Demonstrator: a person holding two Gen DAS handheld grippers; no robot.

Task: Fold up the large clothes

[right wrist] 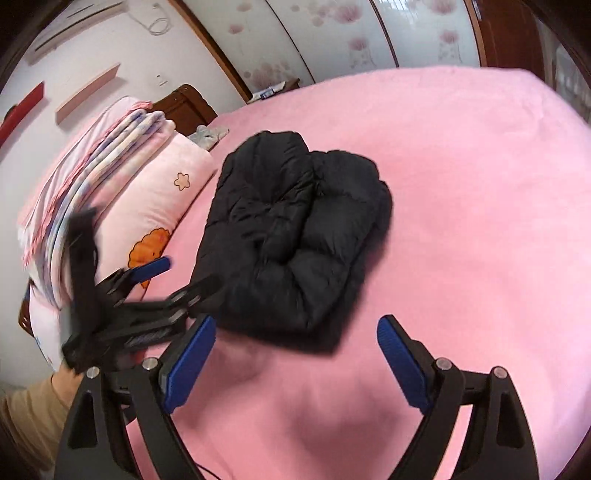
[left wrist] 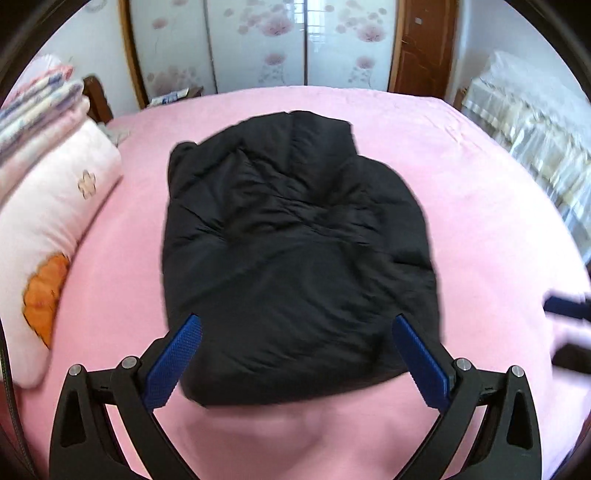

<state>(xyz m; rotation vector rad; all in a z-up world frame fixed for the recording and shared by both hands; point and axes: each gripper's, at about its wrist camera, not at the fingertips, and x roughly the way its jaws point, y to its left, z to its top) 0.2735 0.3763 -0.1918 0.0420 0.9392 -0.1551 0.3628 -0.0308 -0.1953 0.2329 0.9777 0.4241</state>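
While fingers (left wrist: 297, 354) gape empty, folded black jacket (left wrist: 291, 258) lies lengthwise, away from camera.

The folded jacket (left wrist: 295, 243) lies on the bed (left wrist: 480, 221), right of the pillow (left wrist: 55, 236).

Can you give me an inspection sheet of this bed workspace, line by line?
Surface: pink bed sheet, soft, a few wrinkles near the front edge.
Job's things: black puffer jacket, folded into a compact bundle, lying on the sheet, touched by neither claw.
Clutter: pink pillow with flower and orange print on the left side; stack of folded blankets beside it; small grey cloth near the headboard.
Grippers: left claw open, nothing between its pads; right claw open, nothing held.
Cables: white cord on the wall.
Surroundings: floral sliding wardrobe doors, wooden door, wooden headboard, a beige sleeve.
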